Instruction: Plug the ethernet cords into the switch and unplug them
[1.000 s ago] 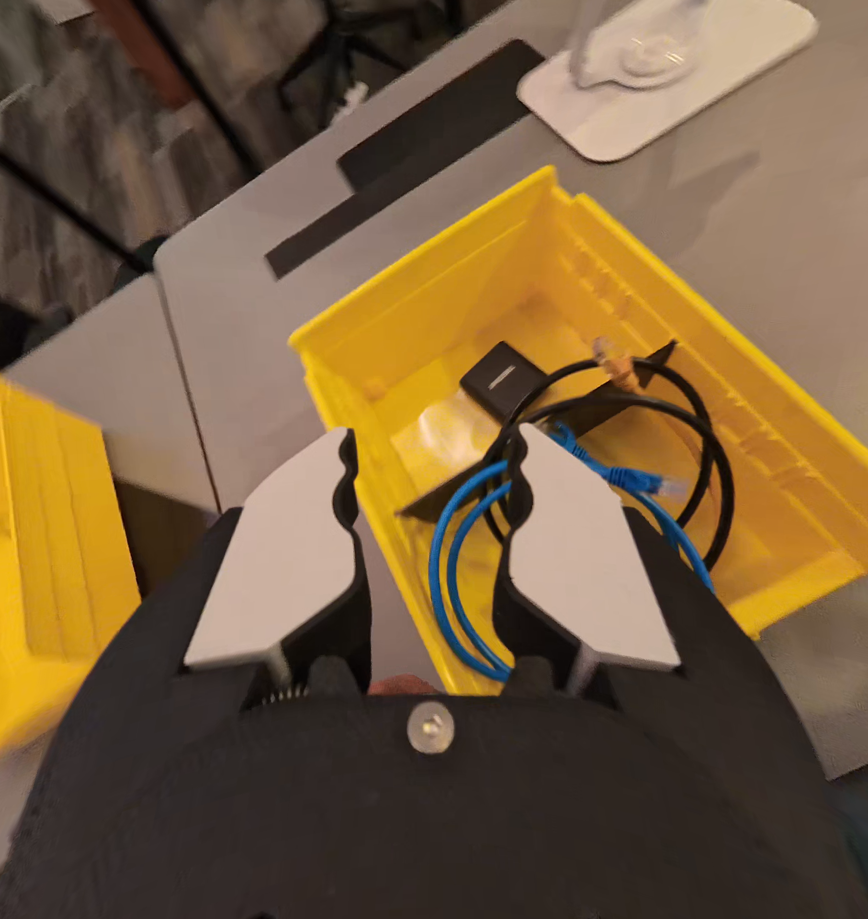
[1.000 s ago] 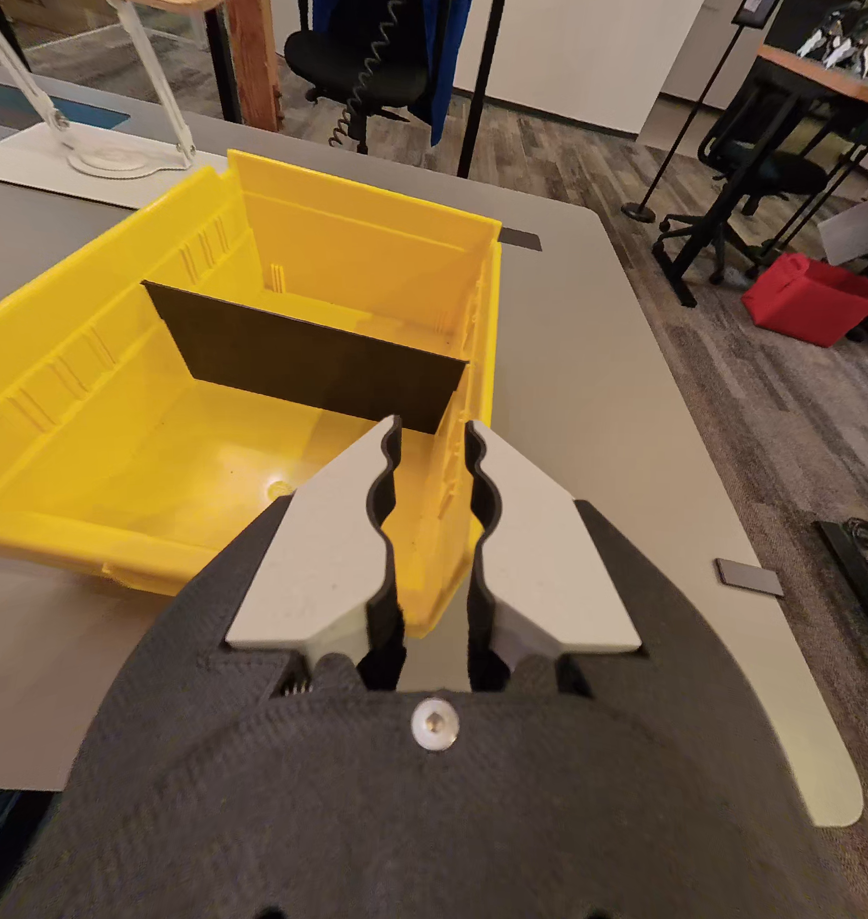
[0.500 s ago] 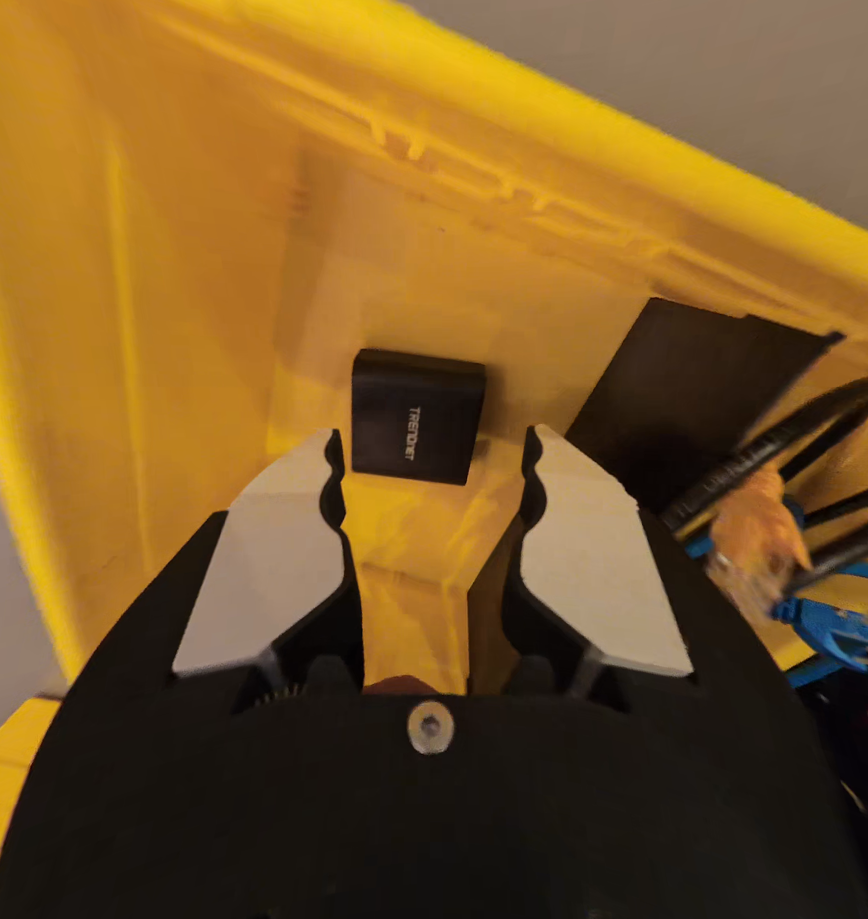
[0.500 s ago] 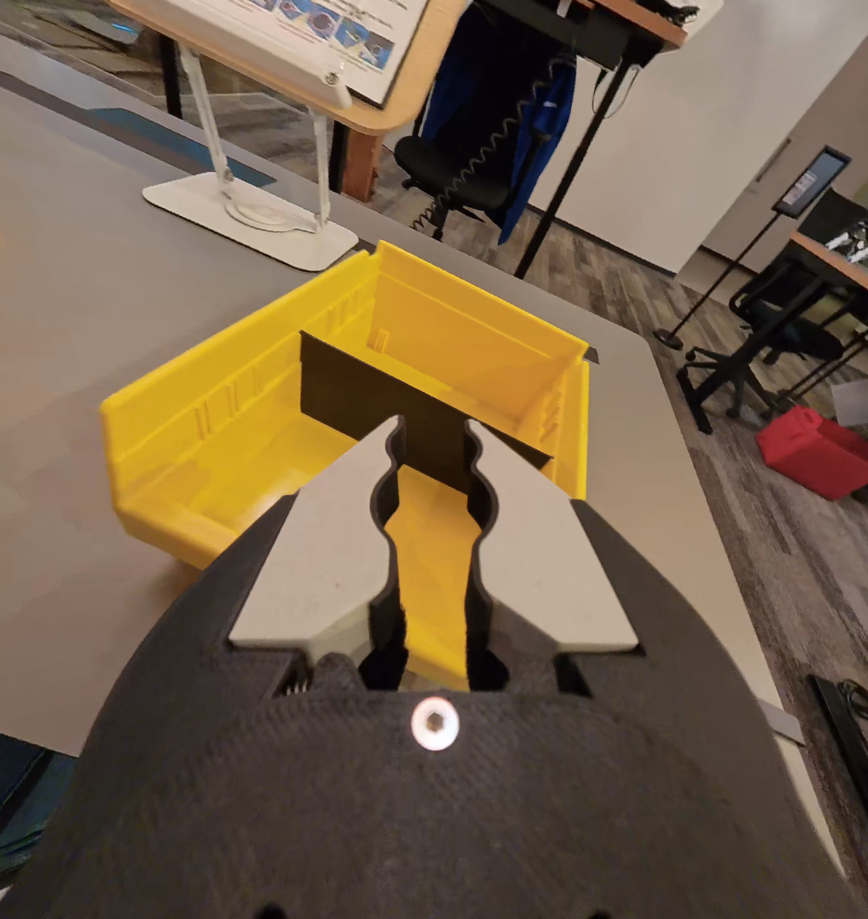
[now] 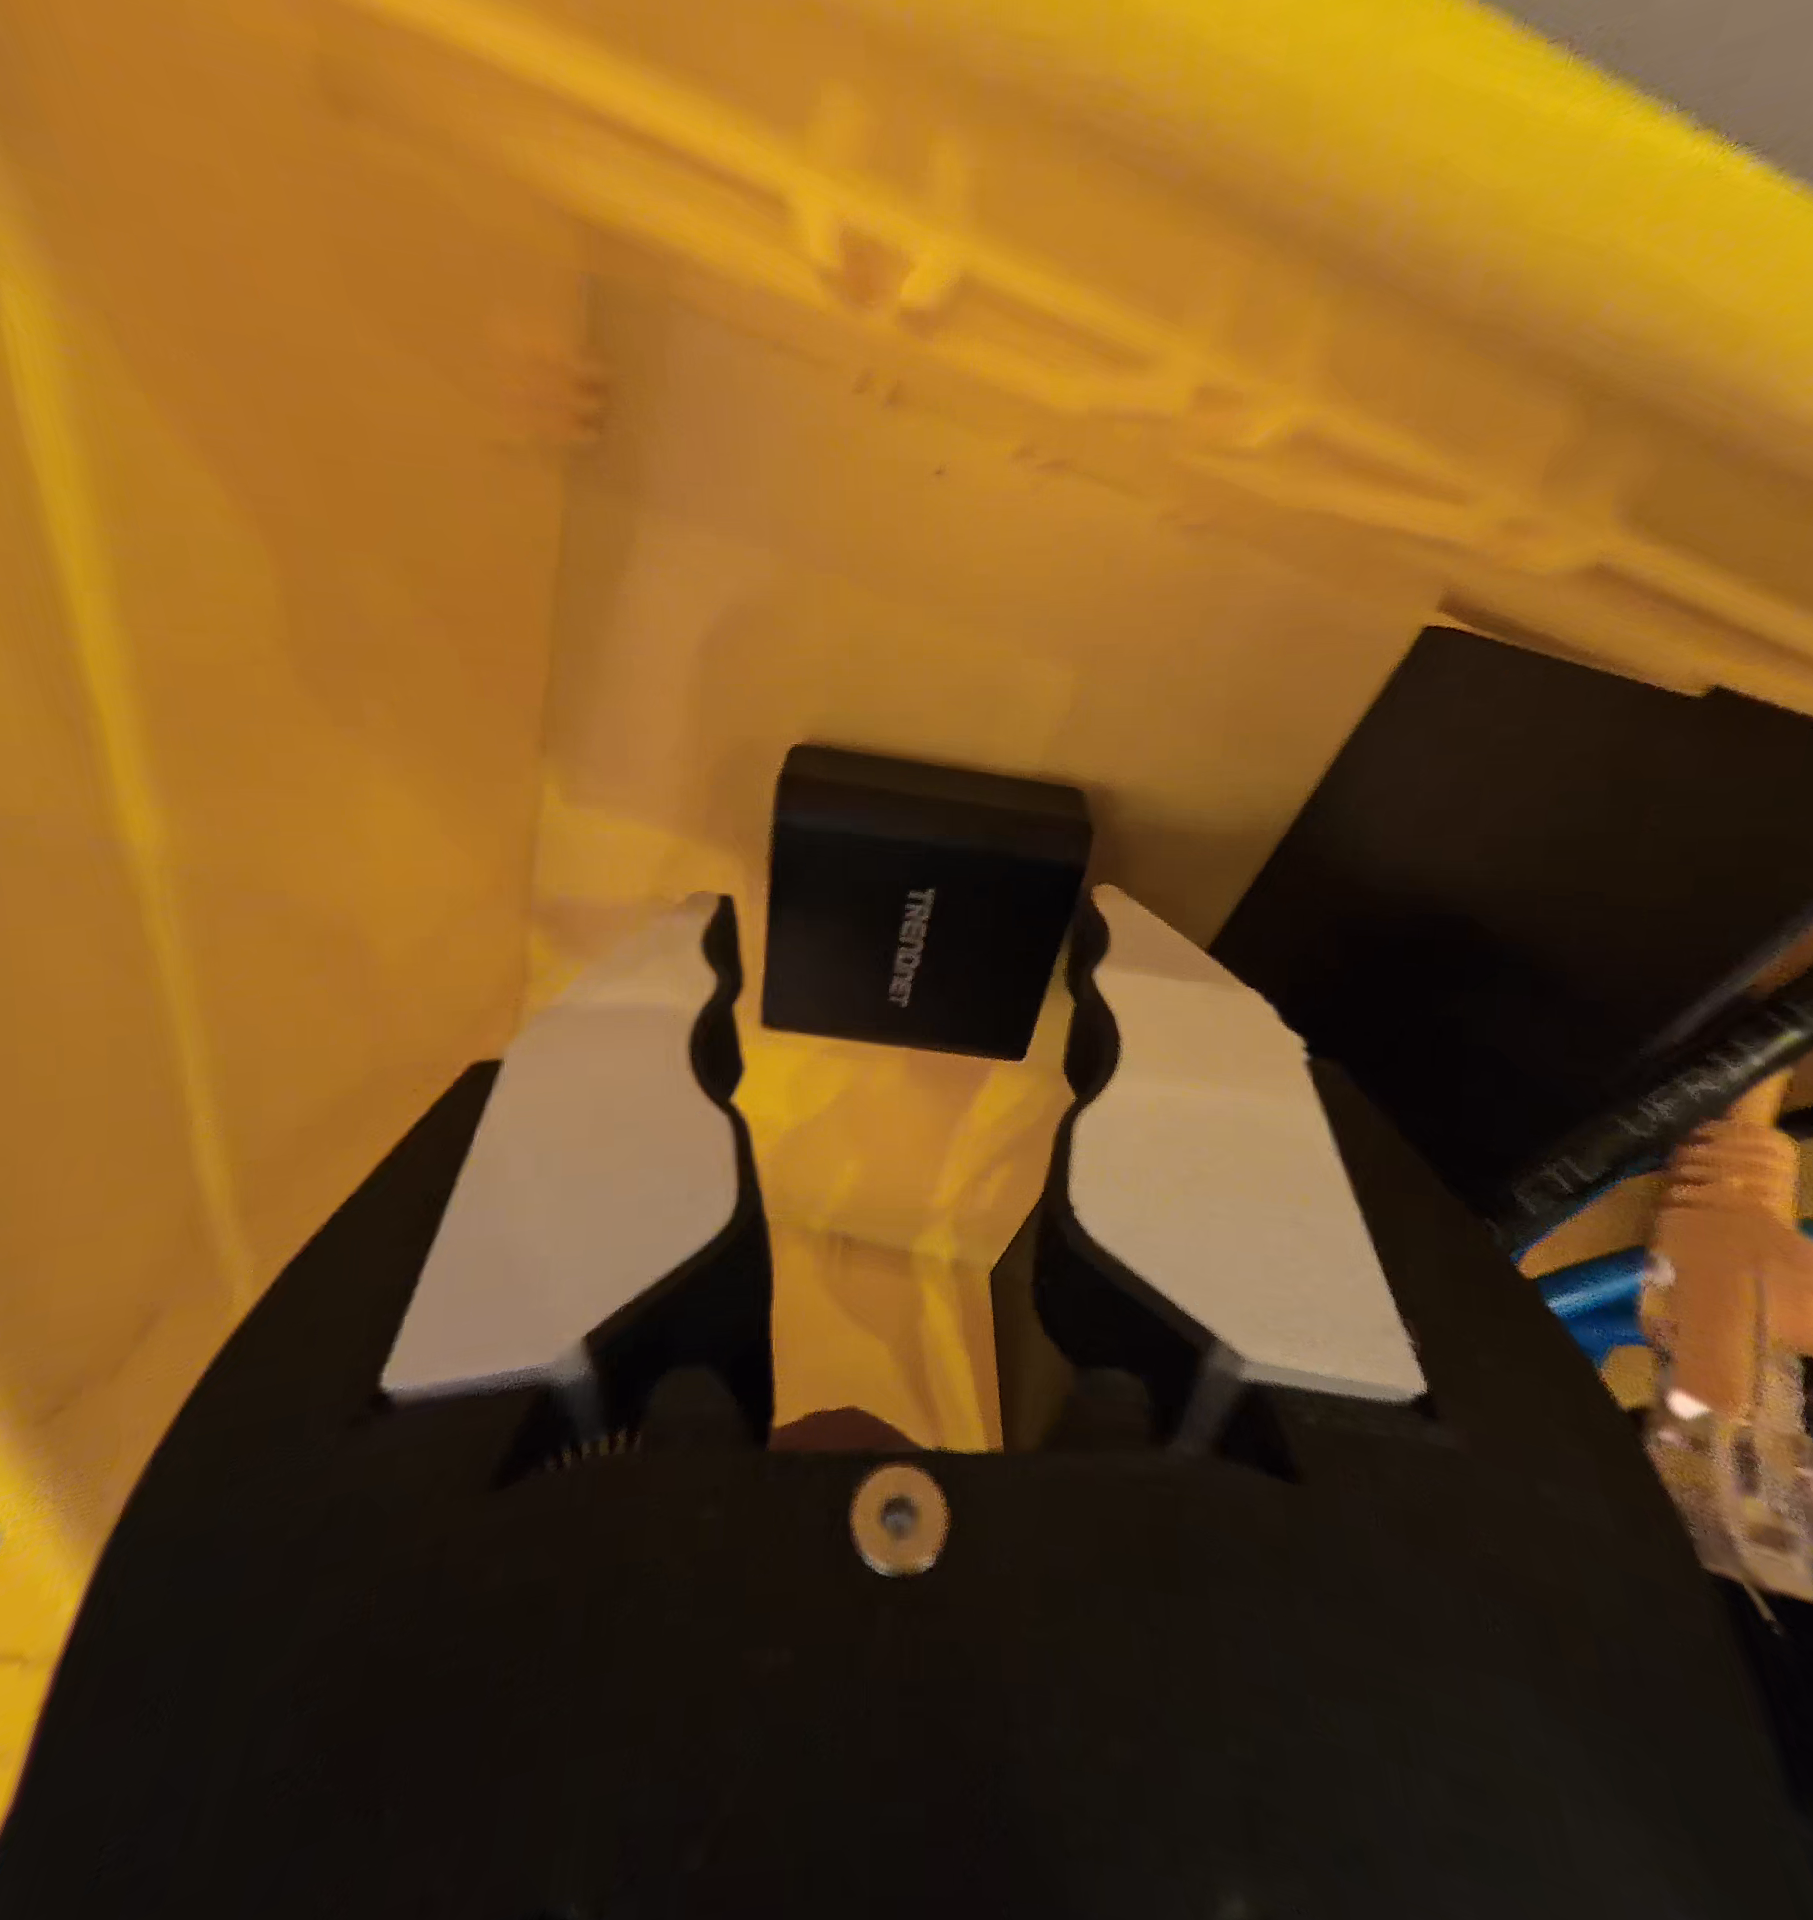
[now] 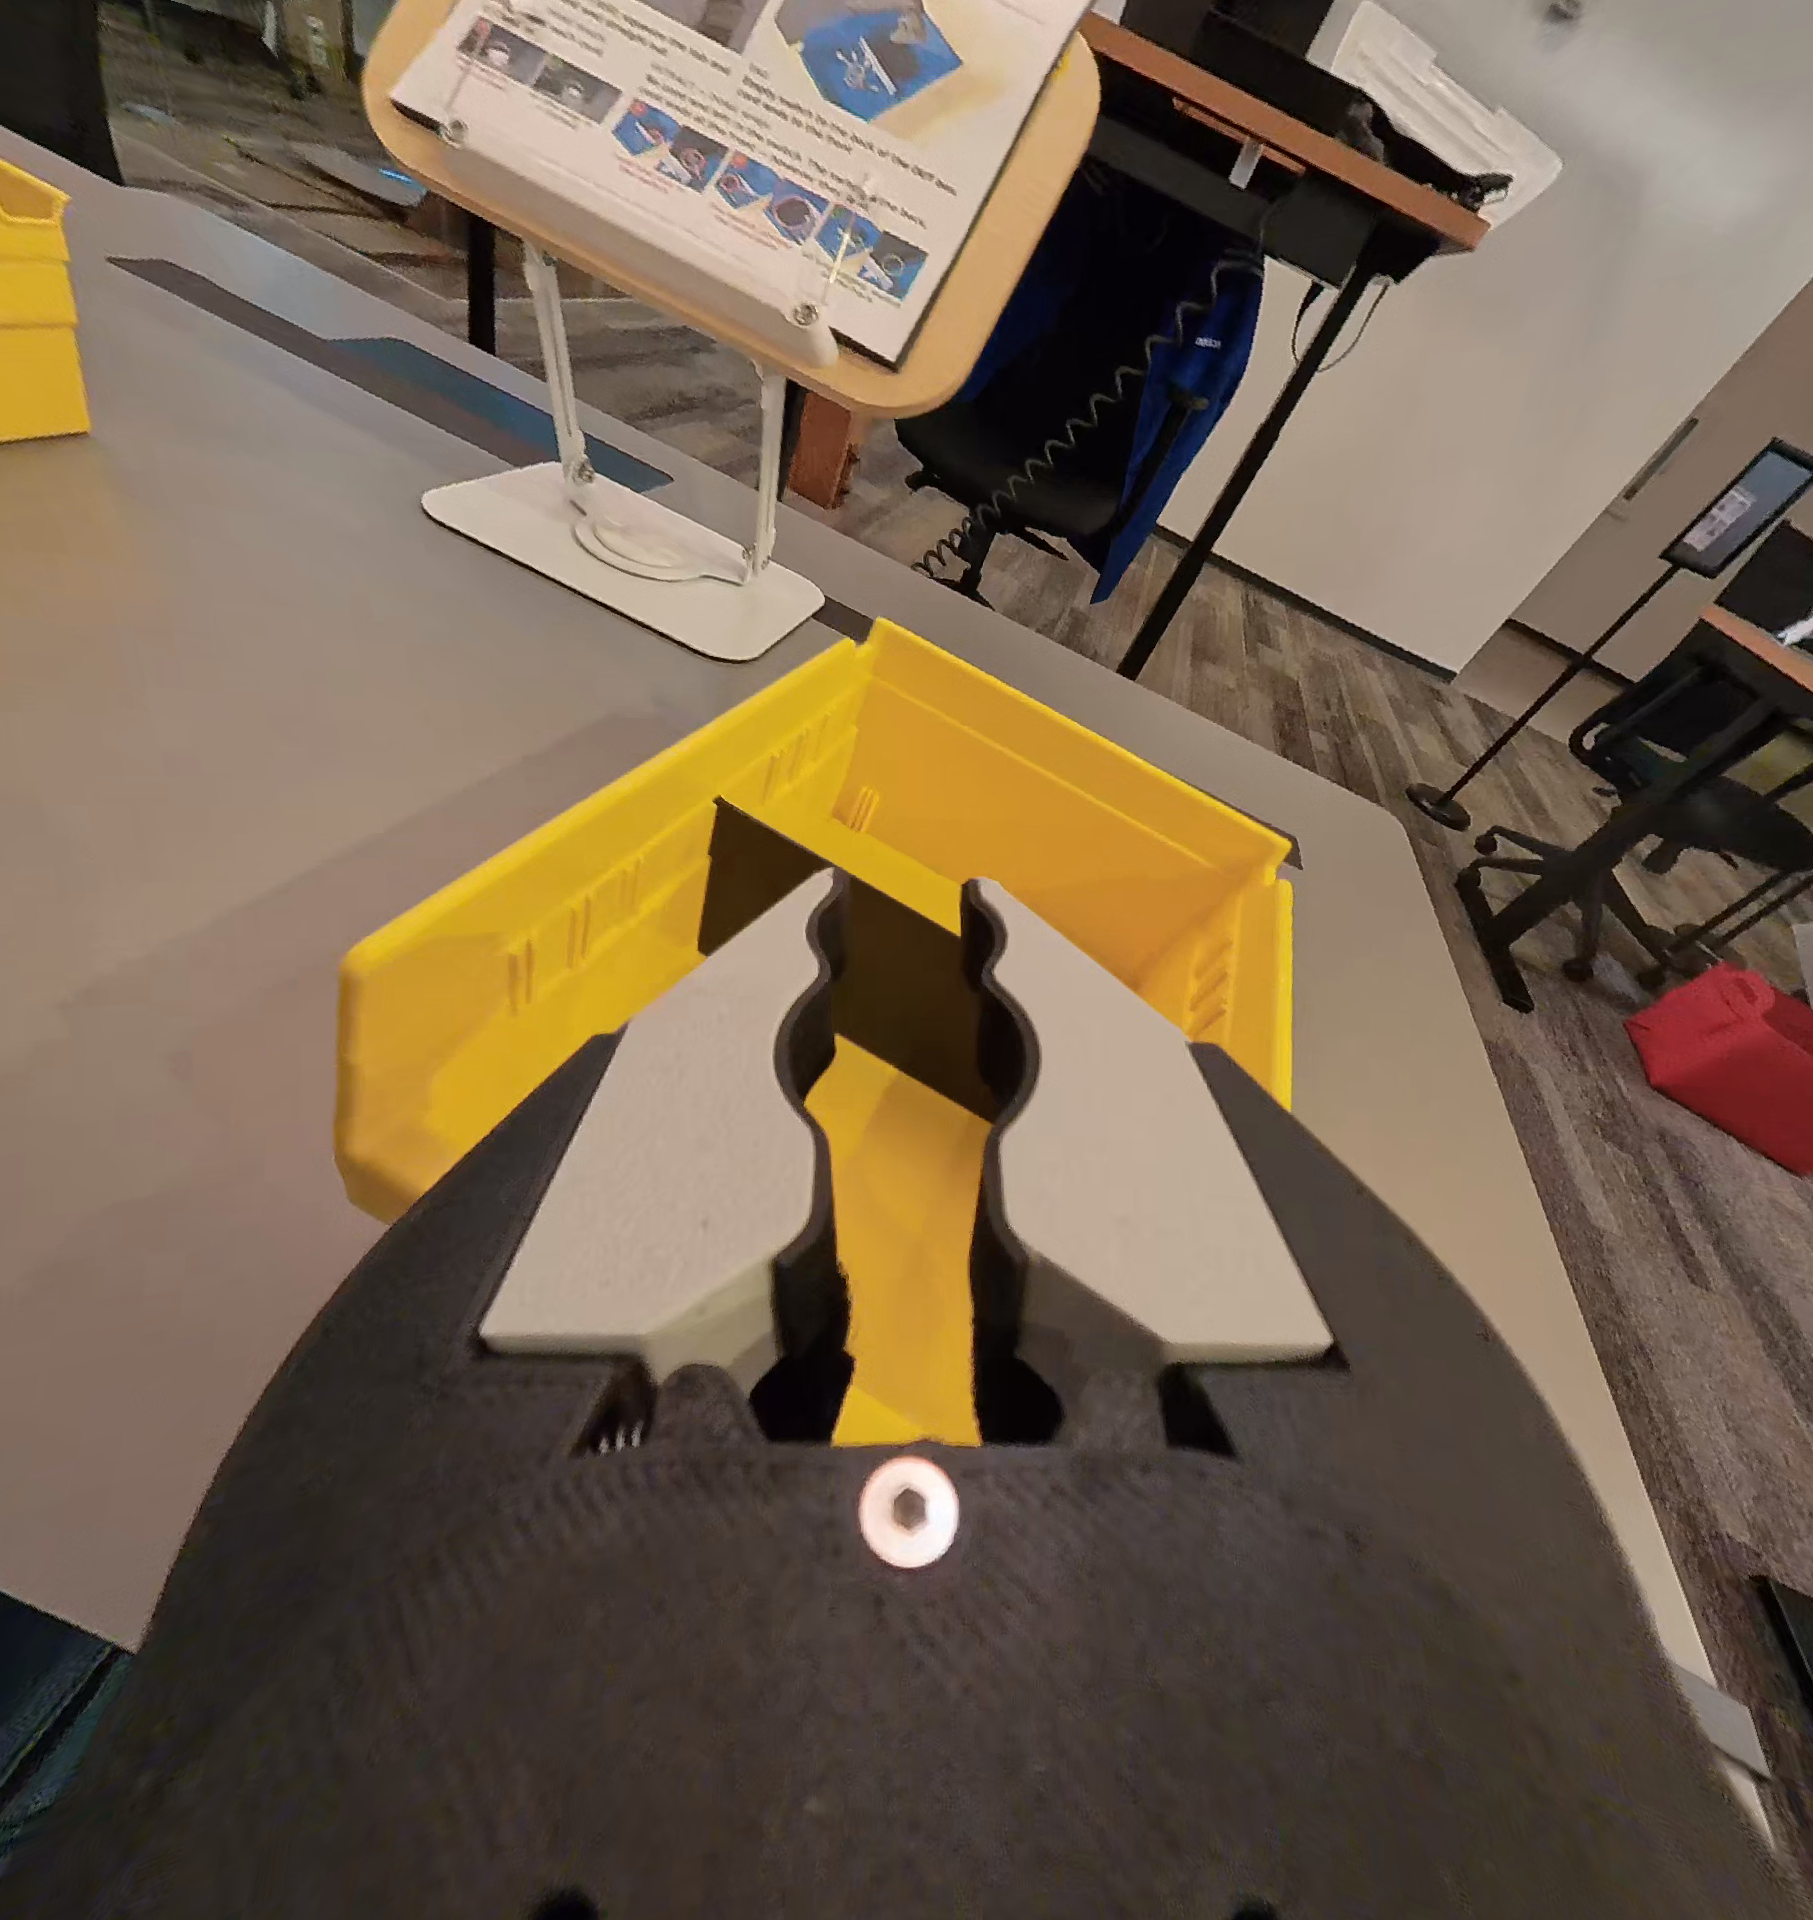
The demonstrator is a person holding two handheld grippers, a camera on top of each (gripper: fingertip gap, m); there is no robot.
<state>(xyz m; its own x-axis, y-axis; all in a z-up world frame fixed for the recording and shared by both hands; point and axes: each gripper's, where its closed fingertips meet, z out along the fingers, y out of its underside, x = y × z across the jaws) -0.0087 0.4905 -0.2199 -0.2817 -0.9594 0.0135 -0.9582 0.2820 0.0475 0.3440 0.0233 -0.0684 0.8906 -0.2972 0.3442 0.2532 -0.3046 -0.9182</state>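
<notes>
In the left wrist view, my left gripper (image 5: 904, 906) is open, low inside a yellow bin (image 5: 258, 623). A small black switch (image 5: 912, 977) lies on the bin floor between its fingertips, with a small gap on each side. At the right lie a black cord (image 5: 1712, 1049) with an orange-booted plug (image 5: 1733, 1247) and a blue cord (image 5: 1577, 1299). In the right wrist view, my right gripper (image 6: 902, 888) is empty, its jaws a narrow gap apart, above another yellow bin (image 6: 590, 935). No cord or switch shows in that bin.
A black divider (image 5: 1504, 883) stands in the left bin beside the switch. The right bin has a black divider (image 6: 902, 987) too. A document stand on a white base (image 6: 621, 561) is behind it on the grey table (image 6: 206, 779). A further yellow bin (image 6: 8, 312) is far left. Left tips to right tips: about 60 cm.
My left gripper dropped into the bin and closed in on the switch, which now sits between its fingertips. My right gripper drew back and up from its bin, gap unchanged.
</notes>
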